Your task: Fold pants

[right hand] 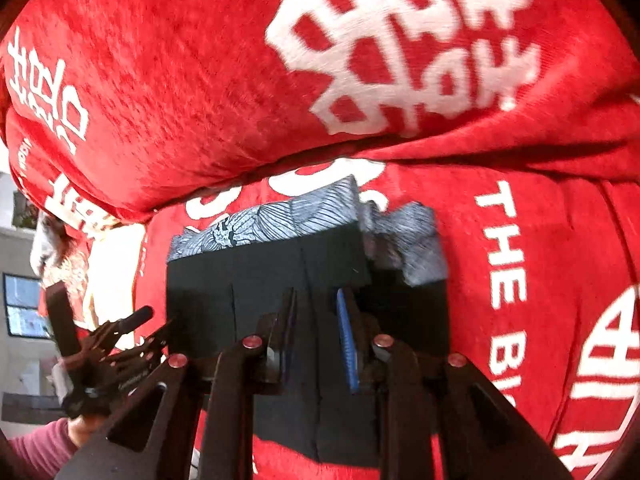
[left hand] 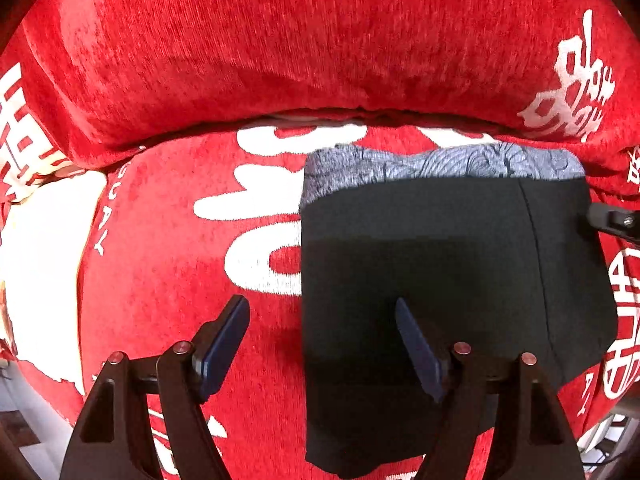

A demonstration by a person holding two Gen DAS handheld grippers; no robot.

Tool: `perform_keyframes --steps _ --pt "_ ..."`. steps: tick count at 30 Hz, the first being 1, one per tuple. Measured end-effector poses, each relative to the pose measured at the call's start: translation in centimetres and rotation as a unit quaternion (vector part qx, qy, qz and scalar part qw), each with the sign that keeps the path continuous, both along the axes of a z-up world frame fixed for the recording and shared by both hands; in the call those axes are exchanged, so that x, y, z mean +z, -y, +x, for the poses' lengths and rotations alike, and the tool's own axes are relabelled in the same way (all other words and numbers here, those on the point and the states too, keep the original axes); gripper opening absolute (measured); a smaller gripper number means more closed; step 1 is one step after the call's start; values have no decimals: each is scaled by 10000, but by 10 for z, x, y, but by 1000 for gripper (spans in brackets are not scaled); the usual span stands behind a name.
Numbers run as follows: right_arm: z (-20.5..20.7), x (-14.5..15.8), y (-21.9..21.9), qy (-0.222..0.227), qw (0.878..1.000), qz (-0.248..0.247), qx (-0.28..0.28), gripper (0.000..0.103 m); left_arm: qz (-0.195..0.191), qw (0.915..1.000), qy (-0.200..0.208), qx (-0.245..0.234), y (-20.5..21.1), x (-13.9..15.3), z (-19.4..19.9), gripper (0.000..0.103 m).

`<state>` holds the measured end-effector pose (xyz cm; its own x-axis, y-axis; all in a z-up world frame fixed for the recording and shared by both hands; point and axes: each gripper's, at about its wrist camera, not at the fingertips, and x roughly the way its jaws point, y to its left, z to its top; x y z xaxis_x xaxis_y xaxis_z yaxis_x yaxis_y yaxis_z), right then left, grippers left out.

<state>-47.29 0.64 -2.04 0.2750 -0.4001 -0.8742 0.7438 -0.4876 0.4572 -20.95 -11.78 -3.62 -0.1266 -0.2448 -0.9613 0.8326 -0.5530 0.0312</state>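
Your folded black pants (left hand: 440,260) are smooth matt cloth; the grey floral-print fabric band (left hand: 400,164) on their far edge looks finely woven. The red sofa cover with white lettering (left hand: 240,60) is fuzzy, napped chenille-like cloth. Your left gripper (left hand: 322,344) has matt black plastic arms, blue rubbery pads (left hand: 224,344) and shiny reddish metal rivets (left hand: 182,347).

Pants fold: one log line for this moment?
pants: folded, on red sofa cover | left tongs: open | right tongs: open, above pants

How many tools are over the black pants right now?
2. The left tool straddles the black pants' left edge; the right tool hovers above their middle. Neither grips fabric.
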Motion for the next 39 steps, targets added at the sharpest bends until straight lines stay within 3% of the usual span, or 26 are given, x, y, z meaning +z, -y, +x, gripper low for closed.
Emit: perform_keyframes --steps 3,7,11,17,20,24,39 --pt "5 -6 4 52 9999 126 94 24 -239 9991 -199 272 19 11 4 76" --pt "11 -22 -5 108 9990 420 128 21 -213 9974 -277 624 50 7 2 76" --pt "13 -29 -13 110 9989 424 141 20 -89 9986 -128 504 55 -11 -6 76" --pt "13 -30 -13 62 9988 429 225 18 -360 9992 137 135 44 -9 -9 81" --pt "11 -30 -16 134 9991 393 109 18 -251 9995 105 166 46 -8 -6 81" --pt "8 -29 -20 304 9989 360 24 19 -267 9990 173 299 49 -9 -2 91" --pt "5 -23 -22 337 9987 371 22 21 -297 9989 260 254 48 -7 -3 91"
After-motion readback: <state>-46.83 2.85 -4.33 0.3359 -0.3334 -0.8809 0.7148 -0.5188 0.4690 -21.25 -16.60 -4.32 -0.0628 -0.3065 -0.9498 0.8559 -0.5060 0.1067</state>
